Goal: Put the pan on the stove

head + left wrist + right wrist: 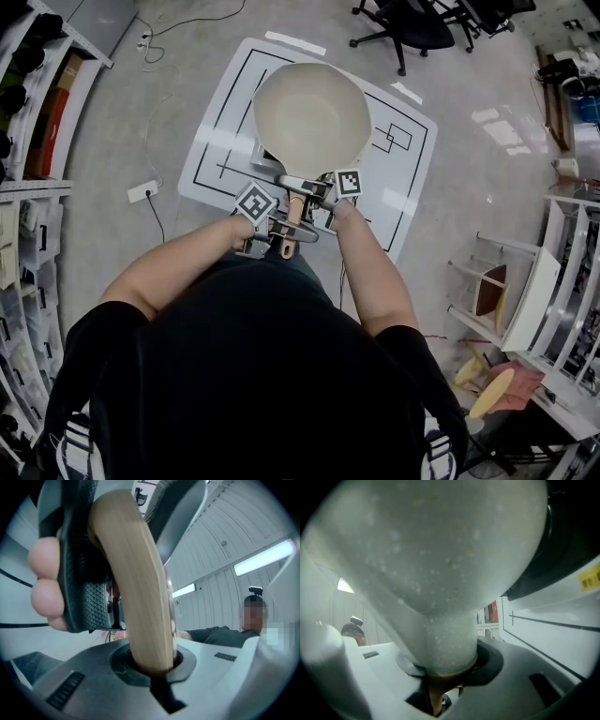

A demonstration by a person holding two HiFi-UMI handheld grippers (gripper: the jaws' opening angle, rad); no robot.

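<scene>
The pan [309,117] hangs over the middle of the floor mat [412,187], its handle [292,217] pointing back toward the person. The left claw [286,232] clamps the handle's wooden end, the right claw [302,187] its neck. The stove [264,157] lies mostly hidden beneath.

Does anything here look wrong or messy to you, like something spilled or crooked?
Nothing stands out. The pan is empty and looks clean. It is held over the white floor mat, with the left gripper and the right gripper both clamped on its handle. Nothing is spilled.
</scene>
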